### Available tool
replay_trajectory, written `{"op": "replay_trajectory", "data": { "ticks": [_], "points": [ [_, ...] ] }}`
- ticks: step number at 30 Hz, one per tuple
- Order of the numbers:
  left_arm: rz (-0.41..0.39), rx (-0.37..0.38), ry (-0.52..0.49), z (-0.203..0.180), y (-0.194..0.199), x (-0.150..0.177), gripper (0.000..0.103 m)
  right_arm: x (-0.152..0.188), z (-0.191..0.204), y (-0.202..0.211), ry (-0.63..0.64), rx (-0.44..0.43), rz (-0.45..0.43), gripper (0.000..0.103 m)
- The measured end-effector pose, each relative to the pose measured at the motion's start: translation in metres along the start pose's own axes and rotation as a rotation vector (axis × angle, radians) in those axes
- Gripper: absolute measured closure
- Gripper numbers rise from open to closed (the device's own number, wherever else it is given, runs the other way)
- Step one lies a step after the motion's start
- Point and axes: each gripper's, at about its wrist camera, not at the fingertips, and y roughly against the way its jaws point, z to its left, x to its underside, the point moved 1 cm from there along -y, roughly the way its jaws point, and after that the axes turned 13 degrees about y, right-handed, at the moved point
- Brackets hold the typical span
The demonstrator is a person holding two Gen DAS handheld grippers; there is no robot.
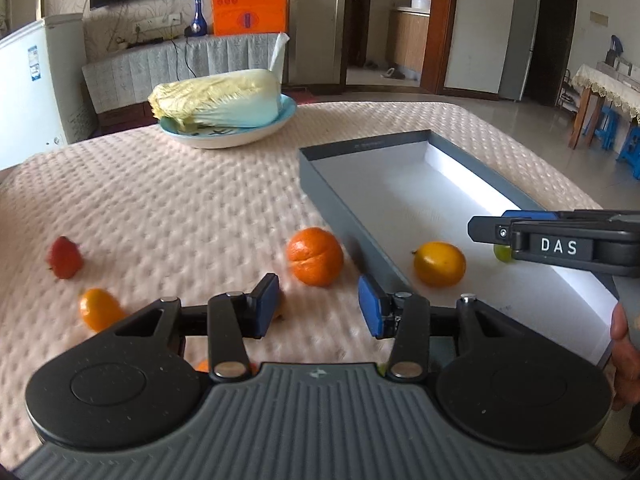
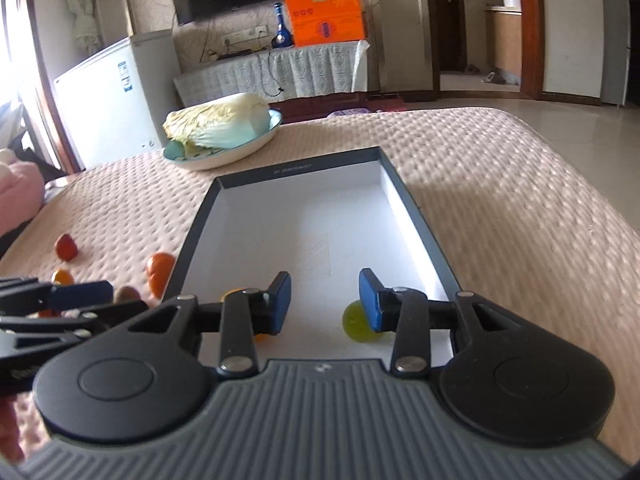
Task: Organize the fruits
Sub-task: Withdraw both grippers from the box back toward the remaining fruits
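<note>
Ahead of the left tool (image 1: 319, 306), whose jaws stand apart and empty, an orange (image 1: 315, 256) lies on the counter (image 1: 180, 200) beside the tray (image 1: 340, 208). Over the tray, the right tool (image 2: 325, 302) gapes empty; a green fruit (image 2: 357, 322) sits behind its right pad.

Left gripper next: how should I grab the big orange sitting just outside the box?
Grip the big orange across its widest middle, coming down from above with the left gripper. It is round and sits close to the box wall, so keep the fingers parallel to that wall.
</note>
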Motion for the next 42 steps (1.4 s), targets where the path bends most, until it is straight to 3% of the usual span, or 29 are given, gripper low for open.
{"op": "replay_trajectory", "data": {
  "ticks": [9, 14, 21, 27, 35, 42],
  "points": [
    [-0.02, -0.03, 0.021, -0.013, -0.032, -0.01, 0.055, 0.001, -0.008, -0.005, -0.094, 0.073, -0.033, 0.062],
    [-0.029, -0.024, 0.029, -0.013, -0.036, -0.014, 0.055, 0.0, -0.007, -0.007, -0.078, 0.078, -0.037, 0.062],
    [-0.069, 0.003, 0.069, 0.009, -0.01, -0.018, 0.054, 0.0, -0.006, 0.003, -0.045, 0.063, -0.041, 0.062],
    [-0.07, -0.045, 0.081, 0.032, 0.019, -0.009, 0.054, 0.0, 0.002, 0.024, -0.067, 0.065, -0.054, 0.062],
    [-0.083, -0.106, 0.076, 0.061, 0.057, 0.003, 0.053, -0.004, 0.049, 0.054, -0.011, -0.013, -0.089, 0.062],
    [-0.089, -0.143, 0.092, 0.085, 0.086, 0.016, 0.053, 0.006, 0.108, 0.08, 0.132, -0.147, -0.103, 0.062]
  ]
}}
